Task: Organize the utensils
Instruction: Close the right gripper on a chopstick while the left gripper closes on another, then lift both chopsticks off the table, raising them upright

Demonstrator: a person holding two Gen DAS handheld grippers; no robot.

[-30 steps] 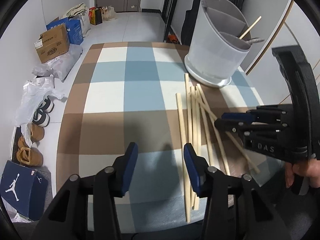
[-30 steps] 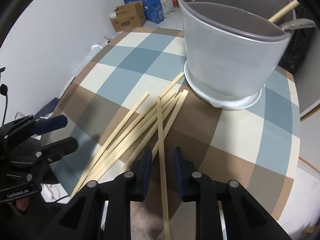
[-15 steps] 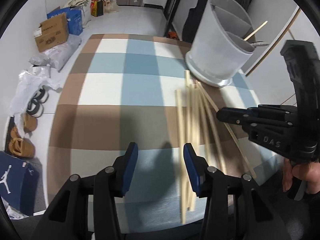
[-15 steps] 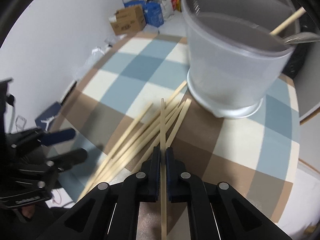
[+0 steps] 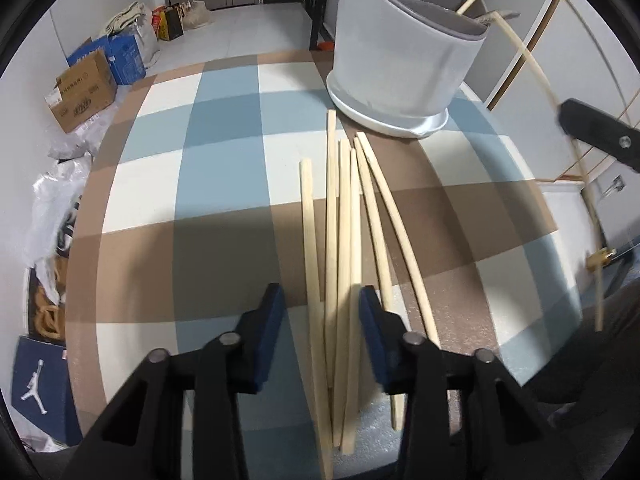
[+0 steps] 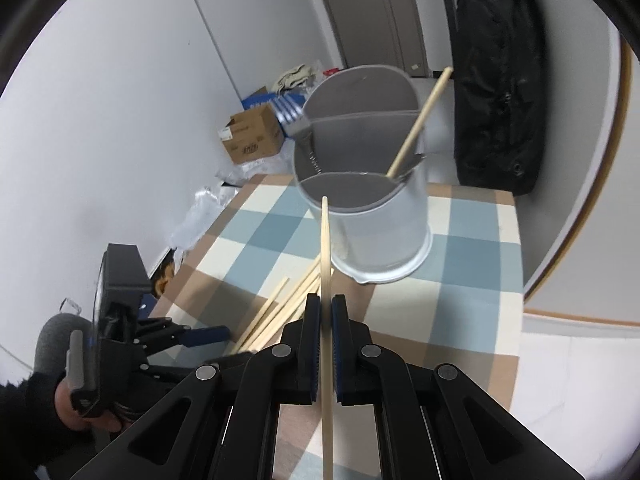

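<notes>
Several wooden chopsticks [image 5: 340,216] lie in a loose pile on the checked tablecloth [image 5: 224,160], in front of a grey divided utensil holder [image 5: 400,60]. My left gripper [image 5: 322,312] hangs low over the near end of the pile. Its jaws are closing with several sticks between them, and a gap still shows on the left side. My right gripper [image 6: 326,308] is shut on one chopstick [image 6: 325,248], held in the air with its tip pointing at the holder [image 6: 372,220]. That stick [image 5: 536,68] shows at the right of the left wrist view. The holder has a chopstick [image 6: 416,128] and a fork [image 6: 298,120] in it.
A black backpack [image 6: 500,80] stands behind the holder. On the floor left of the table are a cardboard box [image 5: 80,92], bags and a blue shoe box [image 5: 36,384]. The table's right edge runs close to a white wall [image 6: 580,200].
My right gripper shut on one chopstick and lifted it off the pile toward the holder. My left gripper moved right over the pile's near end and its jaws narrowed.
</notes>
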